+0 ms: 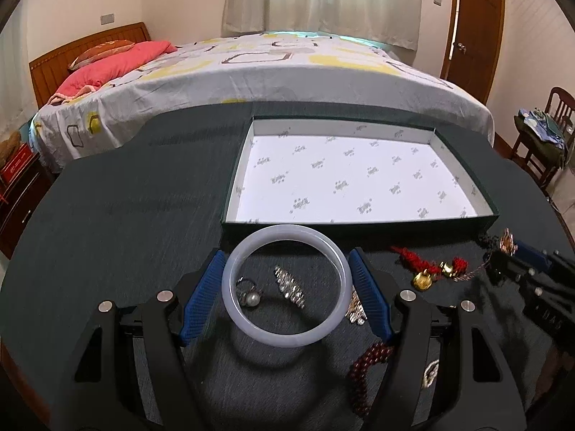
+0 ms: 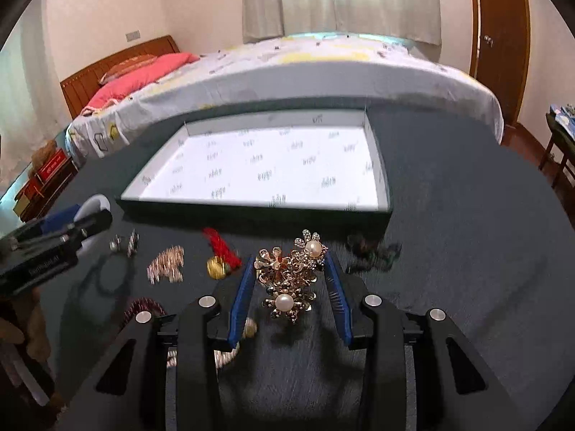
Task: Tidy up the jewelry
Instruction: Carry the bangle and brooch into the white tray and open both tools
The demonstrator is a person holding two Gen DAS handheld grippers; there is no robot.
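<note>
While left tool (image 1: 285,287) grips bangle (image 1: 285,339) (lifted) | right tool (image 2: 290,280) clamps brooch (image 2: 287,276)

The left claw's arm (image 1: 373,309) hides part of the red bead string (image 1: 363,377); the dark tangle (image 2: 373,251) beside the tray (image 2: 381,212) is blurred beyond telling.

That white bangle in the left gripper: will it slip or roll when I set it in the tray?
The bangle looks smooth and glossy, so it may slide against the left gripper's pads. It looks rigid, so it probably won't flex. Being round, it could roll if released on edge; laid flat in the tray it should stay put.
</note>
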